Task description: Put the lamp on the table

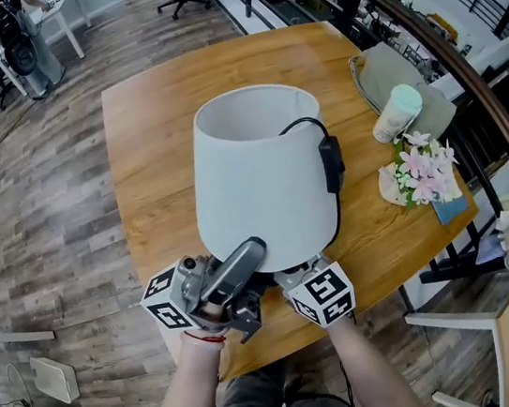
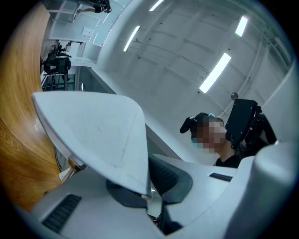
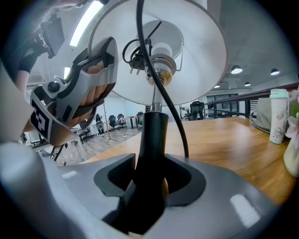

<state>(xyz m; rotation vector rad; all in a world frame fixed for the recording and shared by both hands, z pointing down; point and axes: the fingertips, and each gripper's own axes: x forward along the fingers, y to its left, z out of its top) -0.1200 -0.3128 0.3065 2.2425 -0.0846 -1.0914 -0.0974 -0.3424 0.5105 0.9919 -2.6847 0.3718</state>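
A lamp with a white shade (image 1: 255, 174) hangs over the near part of the wooden table (image 1: 145, 138); its base is hidden. A black cord with a switch (image 1: 332, 163) runs down the shade's right side. My left gripper (image 1: 251, 257) is shut on the shade's lower rim (image 2: 107, 140), its jaws pinching the fabric edge. My right gripper (image 1: 302, 268) sits under the shade, shut on the lamp's black stem (image 3: 152, 135). In the right gripper view the bulb socket (image 3: 161, 70) and the plug (image 3: 136, 60) show inside the shade, with the left gripper (image 3: 77, 100) at its rim.
On the table's right side lie a beige hat (image 1: 391, 73), a pale green cup (image 1: 398, 112) and a bunch of pink flowers (image 1: 420, 171). A curved railing (image 1: 460, 53) runs behind them. Wooden floor (image 1: 40, 230) lies to the left of the table.
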